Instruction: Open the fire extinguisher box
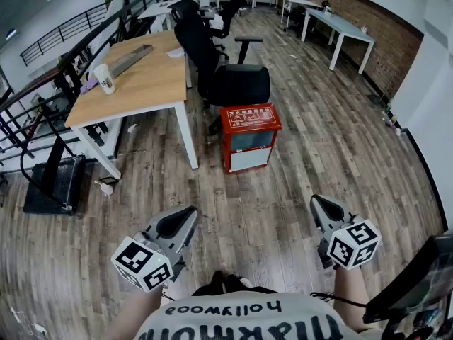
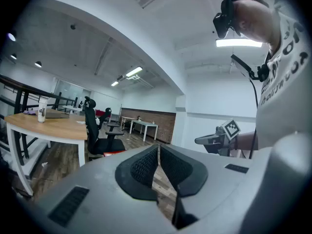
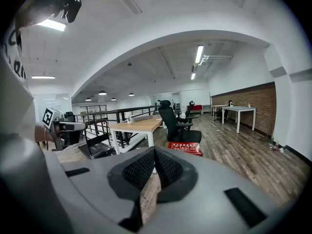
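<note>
Currently left claw (image 2: 159, 149) is fully closed, pads tip to tip, nothing between them. Right claw (image 3: 154, 151) is the same: closed and empty. Both are held low in front of the person, well apart from each other, over bare wood floor (image 1: 297, 176), touching nothing. Each carries a cube with black-and-white square markers. Fire extinguisher box (image 1: 249, 137) stands upright on the floor ahead, roughly centred between the two claws and well clear of both. It has a red casing, a dark window in the front with a white panel below, and looks closed. The top has a white label with print, too small to read. It sits just beside the white leg of the wooden tabletop (image 1: 145, 83), with a black office chair (image 1: 233, 80) right behind it. A white cup (image 1: 105, 78) with a dark label stands on the tabletop, text illegible. The person's shirt (image 1: 241, 321) shows "Hollywood", upside down in the head view.
</note>
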